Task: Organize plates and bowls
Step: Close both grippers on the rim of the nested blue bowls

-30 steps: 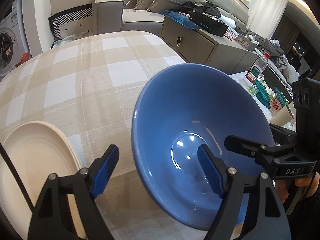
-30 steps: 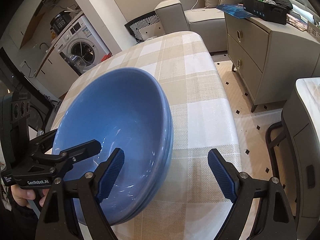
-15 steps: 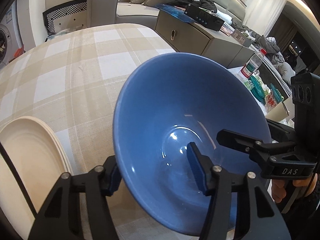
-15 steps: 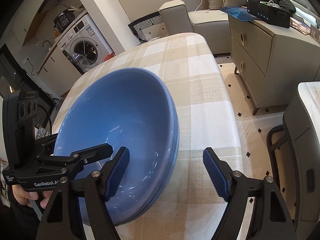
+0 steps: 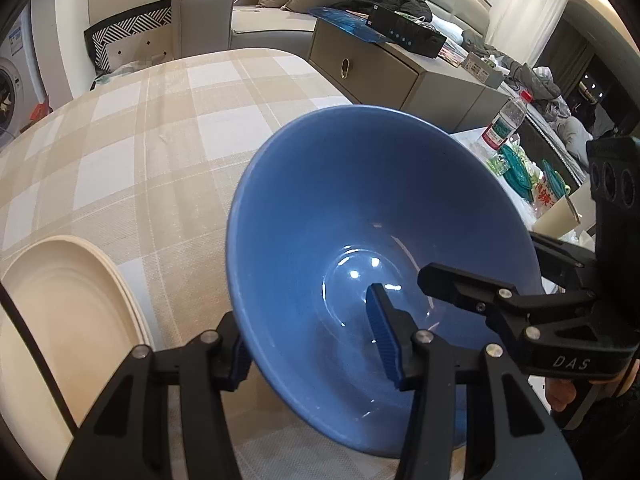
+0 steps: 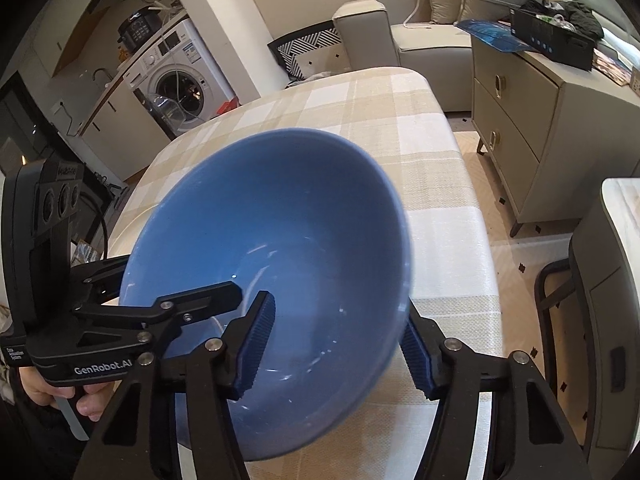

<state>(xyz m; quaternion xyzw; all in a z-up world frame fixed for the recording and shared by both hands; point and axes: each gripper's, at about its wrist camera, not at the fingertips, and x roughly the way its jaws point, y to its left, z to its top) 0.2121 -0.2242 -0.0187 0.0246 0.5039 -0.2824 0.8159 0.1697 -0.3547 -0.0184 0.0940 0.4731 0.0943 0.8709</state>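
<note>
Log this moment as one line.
left gripper: closing over blue bowl rim | right gripper: closing over opposite rim | cream plate: on table, untouched

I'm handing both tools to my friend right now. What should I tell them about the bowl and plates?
Left tool: jaws closing, one finger inside the blue bowl, one outside its rim; not clamped yet.
Right tool: same on the opposite rim, also closing.
Cream plates lie on the checked table, left of the bowl.
Done: both tools straddle the rim.
Left: finish the grip, then put the bowl where it belongs.
</note>
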